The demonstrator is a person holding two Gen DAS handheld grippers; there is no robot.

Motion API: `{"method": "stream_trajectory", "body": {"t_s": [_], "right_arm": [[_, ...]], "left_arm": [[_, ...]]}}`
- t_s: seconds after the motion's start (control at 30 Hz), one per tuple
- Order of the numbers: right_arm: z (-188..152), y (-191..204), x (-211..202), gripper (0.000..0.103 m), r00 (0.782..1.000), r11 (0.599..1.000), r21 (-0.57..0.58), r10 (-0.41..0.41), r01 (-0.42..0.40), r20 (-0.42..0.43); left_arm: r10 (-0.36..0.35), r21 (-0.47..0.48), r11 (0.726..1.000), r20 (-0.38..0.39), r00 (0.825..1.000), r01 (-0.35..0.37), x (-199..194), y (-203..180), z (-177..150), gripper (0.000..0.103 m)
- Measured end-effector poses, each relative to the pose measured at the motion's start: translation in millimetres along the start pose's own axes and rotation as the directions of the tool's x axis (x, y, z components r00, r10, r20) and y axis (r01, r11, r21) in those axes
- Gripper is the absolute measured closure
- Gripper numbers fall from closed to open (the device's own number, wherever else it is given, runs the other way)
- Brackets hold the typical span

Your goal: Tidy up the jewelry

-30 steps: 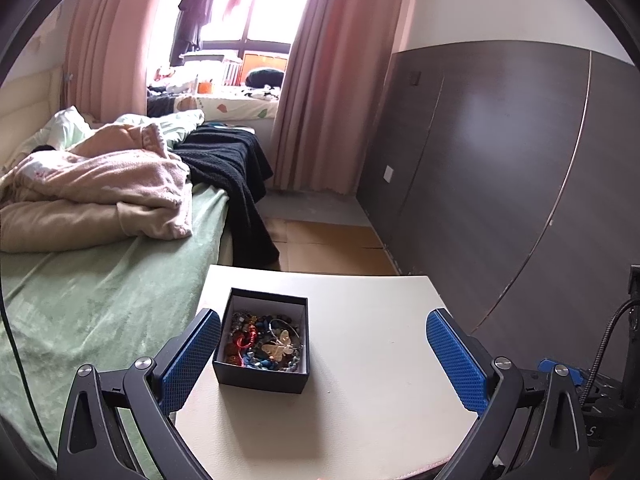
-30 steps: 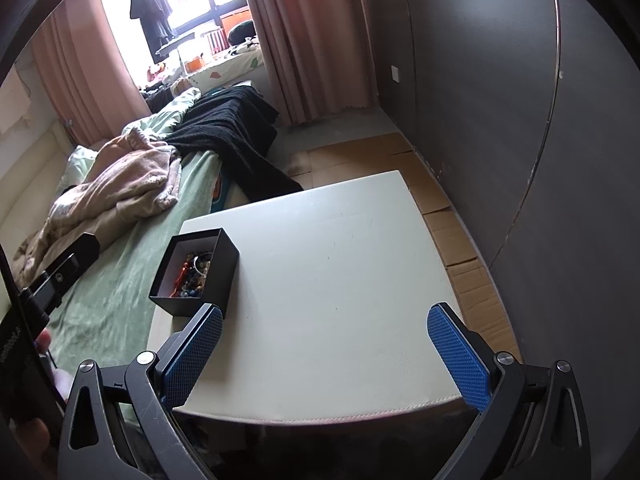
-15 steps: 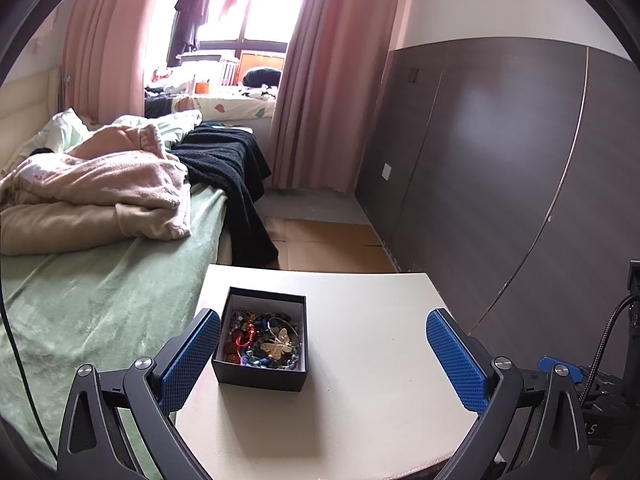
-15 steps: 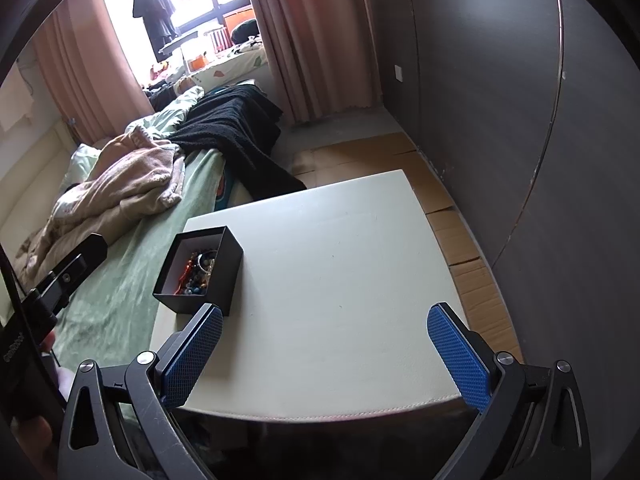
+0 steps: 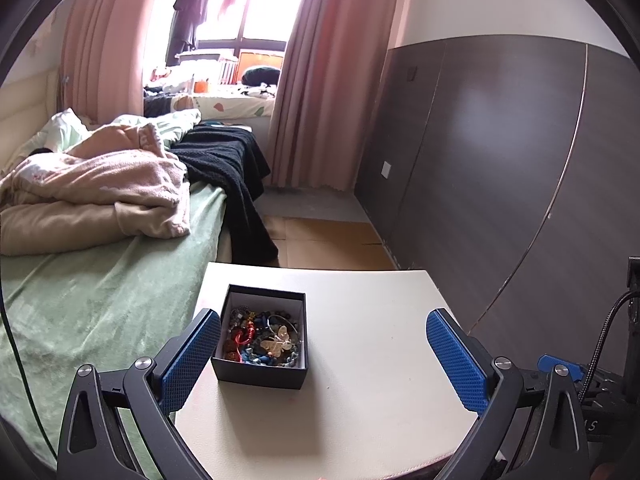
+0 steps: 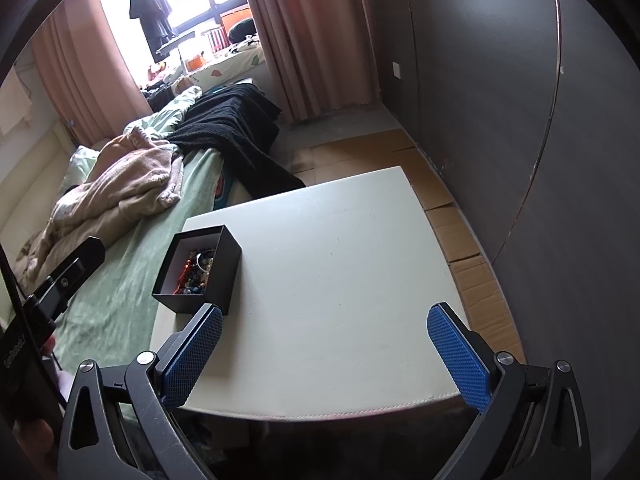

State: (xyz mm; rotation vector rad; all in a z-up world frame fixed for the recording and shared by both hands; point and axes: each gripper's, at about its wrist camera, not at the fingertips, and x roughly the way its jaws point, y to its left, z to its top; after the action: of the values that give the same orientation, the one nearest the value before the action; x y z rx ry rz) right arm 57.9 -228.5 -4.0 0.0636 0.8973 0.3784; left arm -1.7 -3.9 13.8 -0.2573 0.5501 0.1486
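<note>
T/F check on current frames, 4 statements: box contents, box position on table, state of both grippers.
1. The black box holds a jumble of jewelry. True.
2. The box has its lid on. False: it is open on top, contents showing.
3. The left gripper is shut on the box. False: its jaws are wide apart and grip nothing.
4. The box sits near the edge of the white table on the side of the bed. True.
5. The right gripper is open and empty. True.

Left gripper (image 5: 324,354) and right gripper (image 6: 325,354) both hover with jaws spread wide.
</note>
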Motion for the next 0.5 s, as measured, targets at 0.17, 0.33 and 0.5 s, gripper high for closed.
{"method": "stream_trajectory", "body": {"t_s": [0.17, 0.33, 0.5], "right_arm": [[-0.6, 1.9, 1.2, 0.0, 1.0, 1.0, -0.004, -0.009, 0.009, -0.003], [-1.3, 2.7, 1.1, 0.0, 1.0, 1.0, -0.005, -0.011, 0.011, -0.005], [-1.5, 3.7, 4.2, 0.0, 1.0, 1.0, -0.01, -0.017, 0.017, -0.009]], "left_arm": [[0.003, 0.001, 1.0, -0.002, 1.0, -0.003, 1.2, 1.2, -0.6, 0.001], [-0.001, 0.003, 1.0, -0.009, 1.0, 0.001, 1.9, 2.6, -2.2, 0.001], [-0.001, 0.003, 1.0, -0.004, 1.0, 0.001, -0.1, 2.7, -1.6, 0.001]]}}
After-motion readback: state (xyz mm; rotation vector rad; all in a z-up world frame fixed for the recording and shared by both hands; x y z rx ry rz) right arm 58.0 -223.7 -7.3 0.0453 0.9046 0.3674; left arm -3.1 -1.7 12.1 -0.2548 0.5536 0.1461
